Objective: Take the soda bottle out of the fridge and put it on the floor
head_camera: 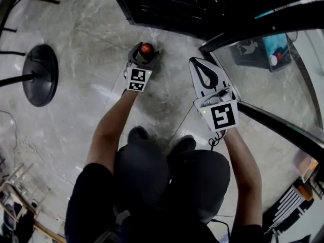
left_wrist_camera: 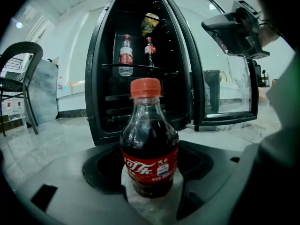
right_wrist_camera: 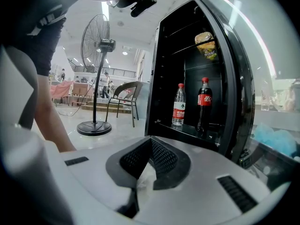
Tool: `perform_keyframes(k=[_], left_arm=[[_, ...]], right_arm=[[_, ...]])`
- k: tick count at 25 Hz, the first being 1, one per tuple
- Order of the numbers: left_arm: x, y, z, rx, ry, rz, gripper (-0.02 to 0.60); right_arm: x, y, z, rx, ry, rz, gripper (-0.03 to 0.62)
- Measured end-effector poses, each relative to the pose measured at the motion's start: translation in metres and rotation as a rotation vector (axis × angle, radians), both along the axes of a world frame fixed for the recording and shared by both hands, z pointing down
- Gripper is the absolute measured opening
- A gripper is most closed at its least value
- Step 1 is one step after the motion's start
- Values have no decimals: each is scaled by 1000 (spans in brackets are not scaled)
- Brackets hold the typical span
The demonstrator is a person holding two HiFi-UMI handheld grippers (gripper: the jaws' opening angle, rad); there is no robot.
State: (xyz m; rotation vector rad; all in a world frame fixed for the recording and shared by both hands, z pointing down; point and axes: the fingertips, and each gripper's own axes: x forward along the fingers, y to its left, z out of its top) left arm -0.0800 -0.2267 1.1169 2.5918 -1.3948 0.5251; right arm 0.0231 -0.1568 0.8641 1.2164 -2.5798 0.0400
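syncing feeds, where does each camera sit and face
Head view: on the person's head, facing steeply down at the floor; both forearms, legs, left hand-held gripper around the soda bottle, right hand-held gripper.
Left gripper view: on the left hand-held gripper, low, facing the open fridge past the soda bottle; right hand-held gripper upper right.
Right gripper view: on the right hand-held gripper, facing the fridge interior; the person's arm at left.
Shared: both gripper views see the fridge's water bottle.
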Motion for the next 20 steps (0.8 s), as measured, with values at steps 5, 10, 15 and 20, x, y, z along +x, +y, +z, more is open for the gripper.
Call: perform_keyframes(k=[5,10,15,20], left_arm=[[-3,3,-9,15,17,-3,324],[-4,8,-21,37,31,13,324],[-11,24,-24,34,18,39,324],[-23,35,-42,61,28,40,324]], right_arm=[[2,2,3,-11,0,3,18],[2,3,7,-12,-4,4,20],[0,4,7,-12,-11,1,18],[2,3,7,-15,-17,10,18]])
